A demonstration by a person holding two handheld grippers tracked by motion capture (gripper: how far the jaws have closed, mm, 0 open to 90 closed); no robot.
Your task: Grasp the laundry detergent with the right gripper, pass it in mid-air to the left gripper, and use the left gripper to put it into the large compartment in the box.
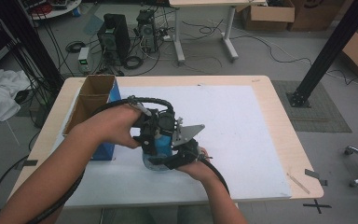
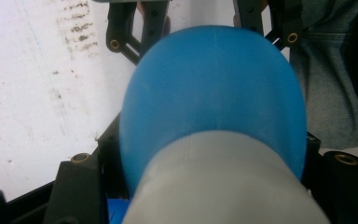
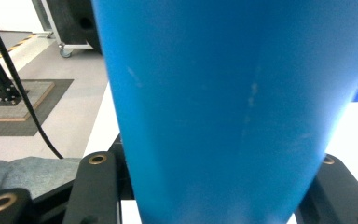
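Both grippers' fingers (image 3: 98, 186) around one blue bottle (image 1: 156, 158)

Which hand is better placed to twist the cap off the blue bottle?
Probably the left. The left gripper sits on top, clamped on the grey cap, while the right gripper holds the bottle body steady.

- Even, soft indoor light from above, no harsh glare
- Faint shadow under the forearms on the white desk (image 1: 242, 121)
- High view slightly soft, grainy, low in detail
- Blue bottle (image 3: 223, 107) far too close in both gripper views, blurred, washed pale near its grey cap (image 2: 223, 186)
- Background overexposed to white
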